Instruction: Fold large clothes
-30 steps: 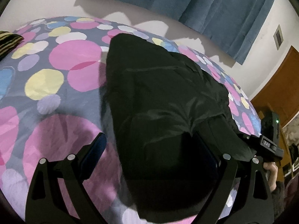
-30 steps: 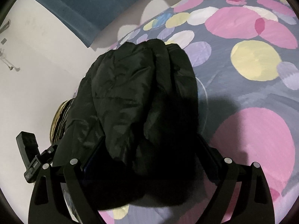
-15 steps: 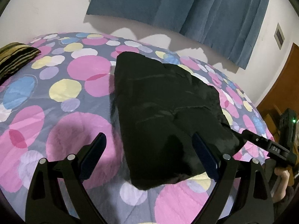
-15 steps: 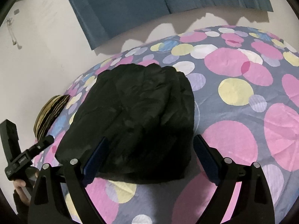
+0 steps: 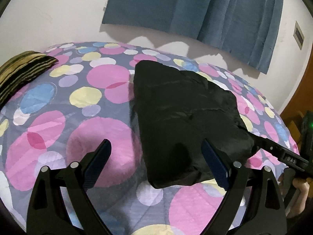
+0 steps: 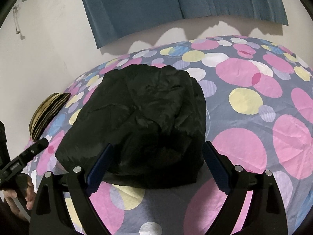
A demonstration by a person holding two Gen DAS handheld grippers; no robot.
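1. Closest to the lens on both sides are the tools themselves. The left gripper [image 5: 156,163] has its jaws spread wide with nothing between the pads. The right gripper [image 6: 156,163] is the same, jaws wide apart and gripping nothing. Neither one touches the cloth, as far as I can tell.

2. Just past the fingertips is the black jacket [image 5: 187,121], a puffy, slightly shiny thing lying on the bed [image 5: 93,137] as a compact, roughly rectangular bundle. In the right wrist view its near edge sits between the two fingers, lower down, resting on the spotted bedspread [image 6: 244,133].

3. Progress-wise, I'd say the folding is basically done. No sleeves or hood stick out, the edges look tucked in, and the bundle sits there on its own with nobody holding it. The fabric is so dark that I can't really make out the layers, so there could be a loose flap on the far side I'm missing. What's left looks like a tidy-up press at most, or just backing off.

4. Further back, a striped pillow [image 5: 21,70] lies at the left edge of the bed, well apart from the jacket.

5. Farthest away are the white wall and a blue curtain [image 5: 195,7] hanging above the bed.
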